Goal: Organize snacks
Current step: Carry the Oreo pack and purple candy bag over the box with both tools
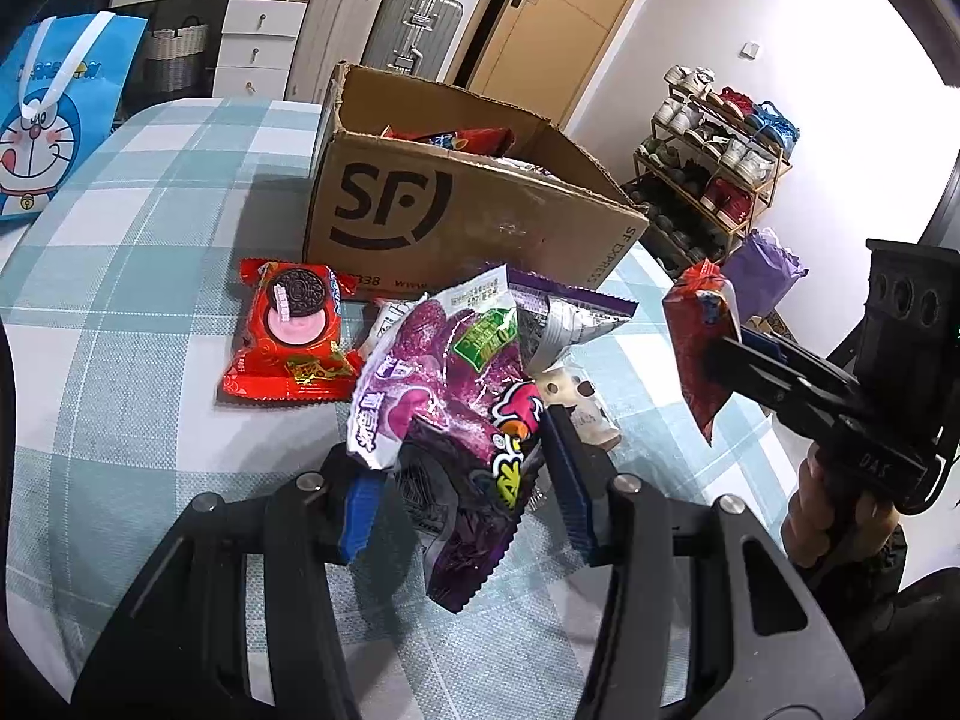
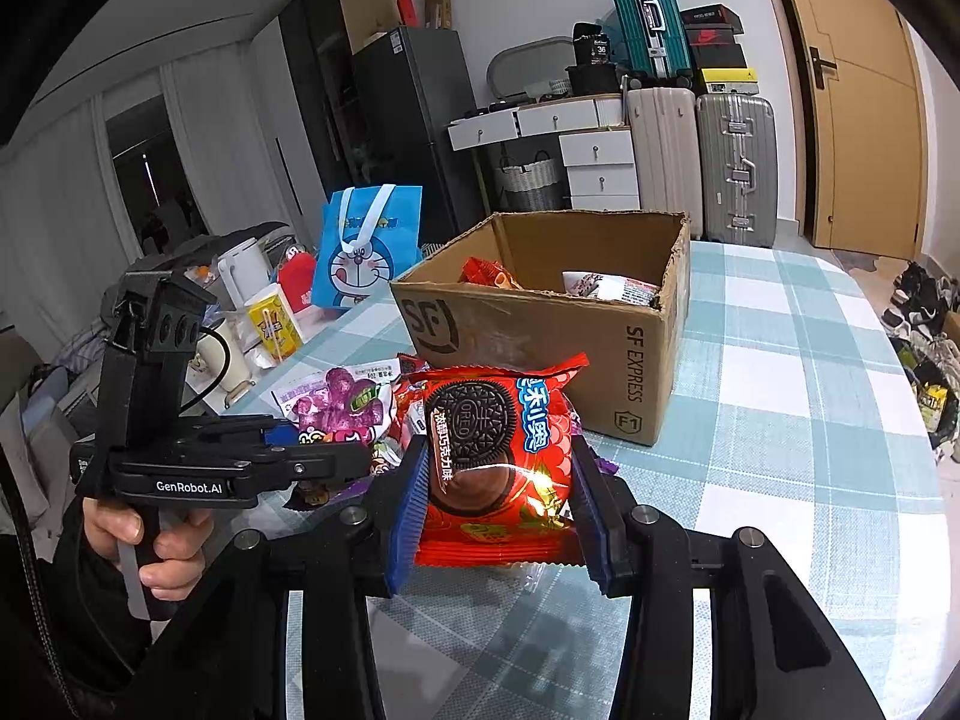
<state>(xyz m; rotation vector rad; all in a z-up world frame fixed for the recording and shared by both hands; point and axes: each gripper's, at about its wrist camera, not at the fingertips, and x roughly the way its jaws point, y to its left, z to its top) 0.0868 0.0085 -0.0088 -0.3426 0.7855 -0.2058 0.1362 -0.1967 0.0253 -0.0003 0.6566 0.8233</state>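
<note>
My left gripper (image 1: pixel 462 480) is shut on a purple grape candy bag (image 1: pixel 456 396) and holds it above the checked table. My right gripper (image 2: pixel 498 504) is shut on a red Oreo packet (image 2: pixel 498 450), lifted above the table; it also shows in the left wrist view (image 1: pixel 702 348). An open cardboard SF box (image 1: pixel 468 210) stands behind, with snack packets inside (image 2: pixel 606 288). A second red Oreo packet (image 1: pixel 291 336) lies flat on the table in front of the box. More wrappers lie under the purple bag.
A blue Doraemon bag (image 1: pixel 54 114) stands at the table's left edge. Cups and a kettle (image 2: pixel 240 270) crowd the far left side. The checked tablecloth (image 2: pixel 798 372) stretches right of the box. A shoe rack (image 1: pixel 714 168), suitcases and drawers stand beyond.
</note>
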